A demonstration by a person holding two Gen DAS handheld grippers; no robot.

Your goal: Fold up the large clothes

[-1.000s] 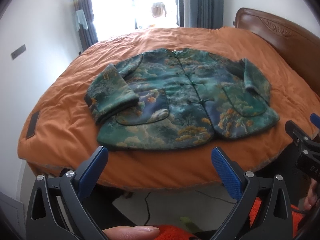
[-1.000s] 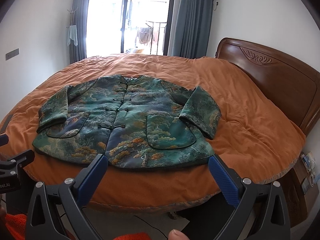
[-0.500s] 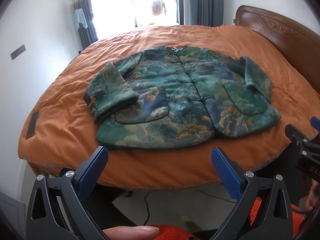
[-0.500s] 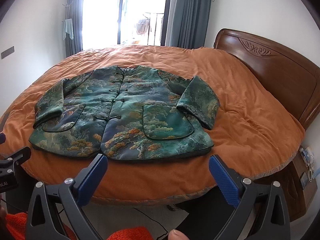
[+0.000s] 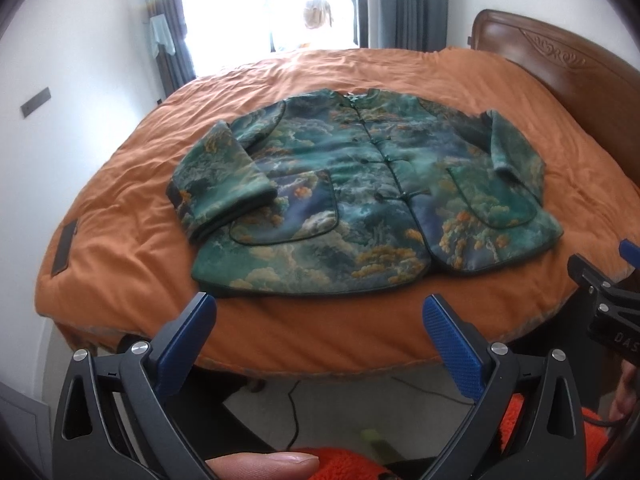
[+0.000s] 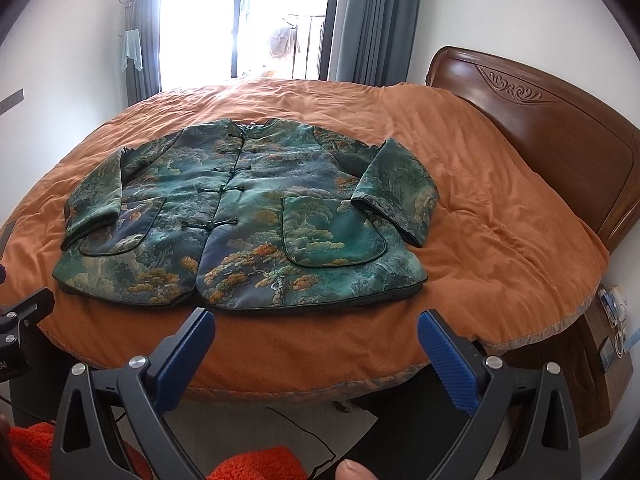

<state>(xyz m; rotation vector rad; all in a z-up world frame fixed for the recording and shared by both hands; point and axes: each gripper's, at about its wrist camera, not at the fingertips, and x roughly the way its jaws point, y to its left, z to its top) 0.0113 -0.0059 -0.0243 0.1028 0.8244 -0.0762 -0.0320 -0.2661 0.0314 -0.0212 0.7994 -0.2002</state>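
A green patterned jacket (image 5: 360, 200) with knot buttons lies flat, front up, on an orange bed cover (image 5: 120, 240); it also shows in the right wrist view (image 6: 248, 224). Both sleeves are folded in over the pockets. My left gripper (image 5: 318, 308) is open and empty, just short of the bed's near edge, below the jacket's hem. My right gripper (image 6: 314, 322) is open and empty, also near the bed edge below the hem. The right gripper's side (image 5: 608, 300) shows at the right in the left wrist view.
A wooden headboard (image 6: 540, 120) stands at the right. A bright window with grey curtains (image 6: 372, 20) is at the far side. A bedside table (image 6: 608, 360) with small items is at the right. A black cable (image 5: 296, 412) lies on the floor below.
Both grippers have moved closer to the bed and tilted slightly down; the jacket sits larger and lower in both views. Nothing has been taken hold of.
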